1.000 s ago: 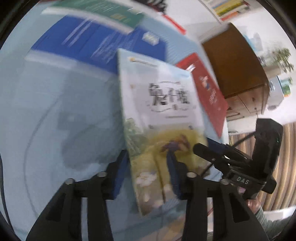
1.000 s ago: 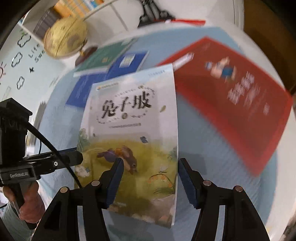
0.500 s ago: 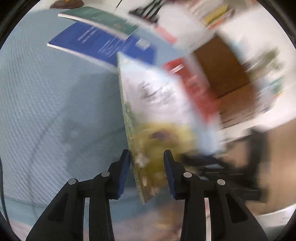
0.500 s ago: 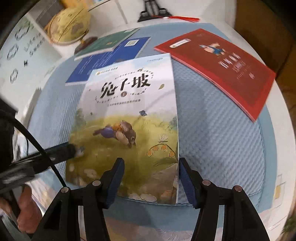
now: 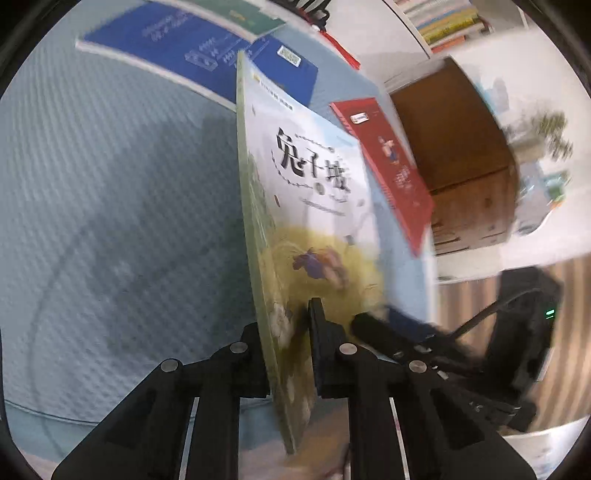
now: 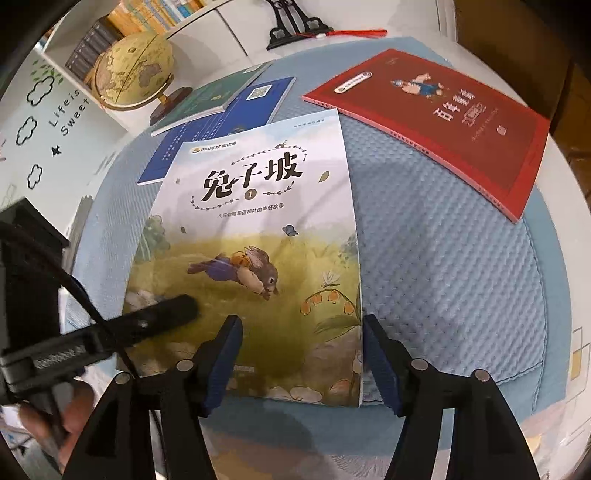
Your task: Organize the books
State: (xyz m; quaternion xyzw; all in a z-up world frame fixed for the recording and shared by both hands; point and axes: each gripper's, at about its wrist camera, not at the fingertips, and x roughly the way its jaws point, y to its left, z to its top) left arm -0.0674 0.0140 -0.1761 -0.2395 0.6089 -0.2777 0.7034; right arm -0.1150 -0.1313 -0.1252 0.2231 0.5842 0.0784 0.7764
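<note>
A: What does the left wrist view show?

B: The left gripper (image 5: 288,332) is clamped on the lower edge of a picture book (image 5: 314,206), its 2 black fingers (image 5: 325,343) pressed against either cover. The book stands tilted on its edge above a pale blue quilted mat (image 5: 110,221). Its cover is white at the top with large black Chinese characters, and yellow-green below with a small running animal, blurred here. Behind it lie a blue book (image 5: 192,55) with white print too small to read, the corner of a green book (image 5: 240,13), and a red book (image 5: 391,162). The right gripper (image 5: 443,347) shows as a dark blurred shape low on the right.

A: And the right wrist view?

B: Here the picture book (image 6: 251,240) fills the middle. Its title reads "兔子坡" with a circled 1 beneath, then a line of small characters. A brown rabbit in blue trousers leaps over a green meadow, with a blue butterfly and orange bell flowers nearby. The right gripper (image 6: 301,354) has its blue-padded jaws opening, wide apart; the book's lower right corner lies between them, with neither pad pressing it. The left gripper (image 6: 162,314) reaches onto the book's lower left edge, held by a hand (image 6: 62,421).

A: Any other writing?

B: The red book (image 6: 443,122) carries yellow Chinese characters I cannot read surely. The blue book (image 6: 221,122) has a QR code. A wall panel (image 6: 55,122) reads "Life is Sweet", beside a tan globe (image 6: 133,70).
</note>
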